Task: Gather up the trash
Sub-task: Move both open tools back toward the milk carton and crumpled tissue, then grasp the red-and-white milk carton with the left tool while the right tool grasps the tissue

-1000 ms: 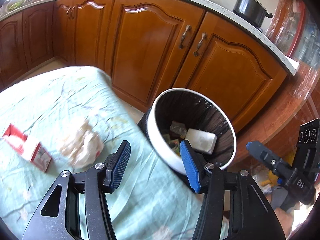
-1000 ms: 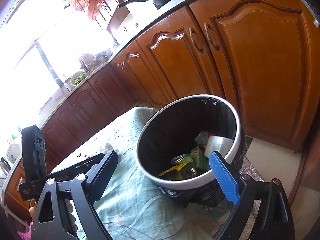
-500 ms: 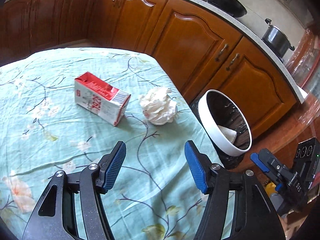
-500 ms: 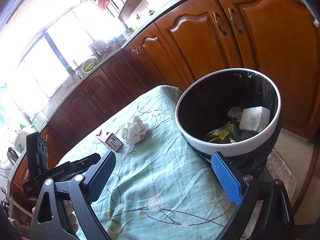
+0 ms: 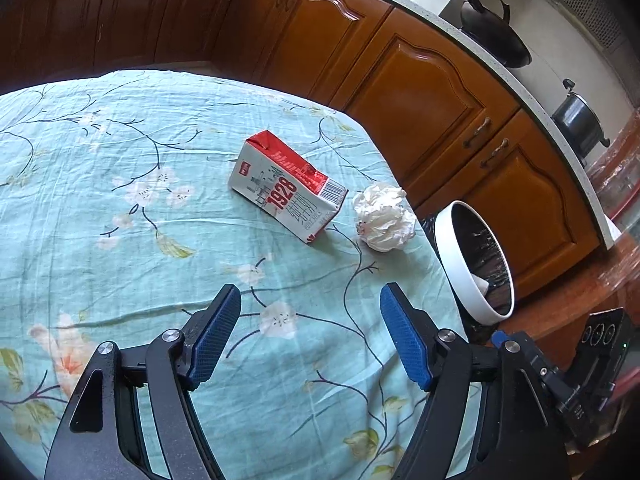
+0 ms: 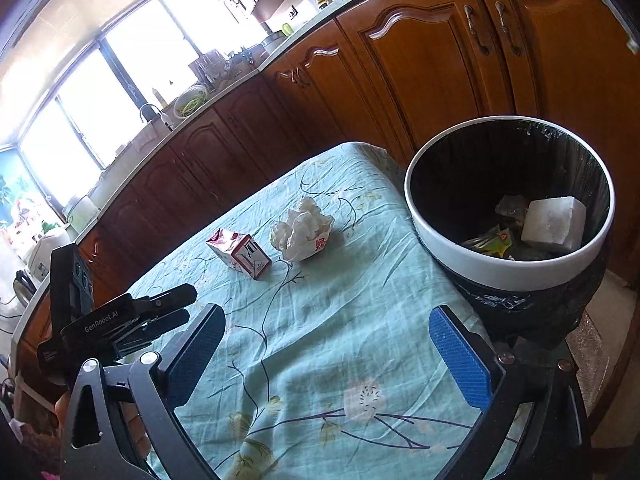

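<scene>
A red and white milk carton (image 5: 288, 192) lies on its side on the table's green floral cloth (image 5: 120, 200). A crumpled white paper ball (image 5: 382, 216) lies just right of it, near the table's edge. Both also show in the right wrist view, the carton (image 6: 240, 254) left of the paper ball (image 6: 302, 232). A white-rimmed bin (image 6: 508, 208) with a black liner stands beside the table and holds several pieces of trash. My left gripper (image 5: 310, 332) is open and empty above the cloth, short of the carton. My right gripper (image 6: 326, 354) is open and empty over the table's near end.
Brown wooden cabinets (image 5: 420, 80) run behind the table under a counter with a wok (image 5: 492, 36) and a pot (image 5: 578, 120). The bin also shows in the left wrist view (image 5: 472, 264). The left gripper's body (image 6: 116, 320) shows at the right wrist view's left edge.
Both grippers have drawn back from the bin over the table. The left view has swung from the bin to the carton and paper ball. Both stay open.
</scene>
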A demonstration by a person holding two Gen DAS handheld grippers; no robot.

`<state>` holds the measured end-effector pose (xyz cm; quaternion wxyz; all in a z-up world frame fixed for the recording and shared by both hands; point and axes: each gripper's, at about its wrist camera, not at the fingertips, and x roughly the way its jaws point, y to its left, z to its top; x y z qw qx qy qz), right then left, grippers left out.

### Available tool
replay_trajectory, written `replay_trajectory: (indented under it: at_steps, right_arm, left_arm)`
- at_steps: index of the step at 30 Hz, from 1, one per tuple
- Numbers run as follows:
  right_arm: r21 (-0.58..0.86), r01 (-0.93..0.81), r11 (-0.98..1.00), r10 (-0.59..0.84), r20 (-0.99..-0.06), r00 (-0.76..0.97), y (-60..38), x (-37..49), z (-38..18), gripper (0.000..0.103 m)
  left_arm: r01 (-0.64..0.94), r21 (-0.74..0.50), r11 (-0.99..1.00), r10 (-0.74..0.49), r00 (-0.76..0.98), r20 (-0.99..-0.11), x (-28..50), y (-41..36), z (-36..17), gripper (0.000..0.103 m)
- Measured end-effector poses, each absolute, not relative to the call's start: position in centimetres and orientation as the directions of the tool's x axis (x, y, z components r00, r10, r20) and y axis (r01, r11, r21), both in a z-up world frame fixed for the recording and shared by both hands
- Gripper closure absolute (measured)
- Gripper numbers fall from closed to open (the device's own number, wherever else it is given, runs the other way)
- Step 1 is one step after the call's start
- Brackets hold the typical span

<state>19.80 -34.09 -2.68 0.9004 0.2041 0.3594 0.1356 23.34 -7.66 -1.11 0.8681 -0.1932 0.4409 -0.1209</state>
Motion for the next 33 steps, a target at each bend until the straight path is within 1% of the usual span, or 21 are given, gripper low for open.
replay_trajectory:
  at_steps: [6, 9, 12, 14, 16, 18, 19, 20, 21, 22, 23, 25, 26, 33]
  right_arm:
    - [0.459, -0.120, 0.880, 0.401, -0.585, 0.705, -33.4, 21.6, -2.4, 0.001]
    - [0.480, -0.122, 0.869, 0.419, -0.581, 0.698, -33.1, 23.2, -2.5, 0.005]
    - [0.506, -0.112, 0.855, 0.440, -0.593, 0.675, -32.8, 25.4, -3.2, 0.018]
    - [0.530, -0.102, 0.842, 0.457, -0.600, 0.657, -32.5, 26.9, -3.8, 0.030]
    - [0.538, -0.091, 0.838, 0.460, -0.608, 0.647, -32.1, 28.3, -4.3, 0.034]
    - [0.547, -0.088, 0.832, 0.472, -0.615, 0.632, -31.7, 29.7, -4.8, 0.034]
    - [0.553, -0.087, 0.828, 0.479, -0.620, 0.621, -31.5, 30.3, -5.3, 0.034]
    - [0.559, -0.084, 0.825, 0.487, -0.626, 0.609, -31.2, 31.0, -5.8, 0.037]
    - [0.562, -0.081, 0.823, 0.492, -0.634, 0.596, -31.1, 31.5, -6.2, 0.041]
    - [0.566, -0.079, 0.821, 0.498, -0.642, 0.583, -30.9, 31.8, -6.7, 0.056]
    - [0.571, -0.078, 0.817, 0.506, -0.645, 0.572, -31.0, 31.9, -7.1, 0.075]
    - [0.583, -0.087, 0.808, 0.519, -0.633, 0.574, -31.2, 31.5, -7.2, 0.082]
    - [0.572, -0.095, 0.815, 0.511, -0.631, 0.584, -31.2, 31.1, -7.0, 0.087]
    - [0.557, -0.106, 0.824, 0.486, -0.599, 0.636, -33.7, 27.4, -5.0, 0.088]
  left_arm:
    - [0.006, -0.463, 0.886, -0.379, 0.582, -0.719, 24.7, -6.7, -1.0, 0.027]
    - [-0.024, -0.485, 0.874, -0.382, 0.581, -0.719, 25.8, -6.0, -1.0, 0.027]
    - [-0.054, -0.516, 0.855, -0.398, 0.568, -0.720, 27.0, -5.5, -1.2, 0.027]
    - [-0.073, -0.538, 0.840, -0.412, 0.559, -0.720, 27.9, -5.3, -1.3, 0.026]
    - [-0.091, -0.555, 0.827, -0.420, 0.558, -0.716, 28.7, -5.3, -1.3, 0.026]
    - [-0.099, -0.562, 0.821, -0.420, 0.562, -0.712, 29.5, -5.4, -1.1, 0.026]
    - [-0.101, -0.561, 0.821, -0.418, 0.563, -0.713, 29.9, -5.5, -1.0, 0.024]
    - [-0.103, -0.557, 0.824, -0.415, 0.559, -0.718, 30.4, -5.8, -1.0, 0.021]
    - [-0.108, -0.551, 0.827, -0.411, 0.553, -0.724, 30.9, -6.1, -1.0, 0.020]
    - [-0.116, -0.546, 0.829, -0.404, 0.551, -0.731, 31.4, -6.3, -1.1, 0.020]
    - [-0.128, -0.539, 0.832, -0.392, 0.551, -0.737, 31.8, -6.5, -1.1, 0.019]
    - [-0.147, -0.522, 0.840, -0.373, 0.543, -0.753, 32.8, -7.0, -1.4, 0.019]
    - [-0.153, -0.514, 0.844, -0.365, 0.537, -0.760, 33.2, -7.3, -1.6, 0.019]
    - [-0.153, -0.426, 0.892, -0.292, 0.524, -0.800, 34.9, -8.8, -2.1, 0.019]
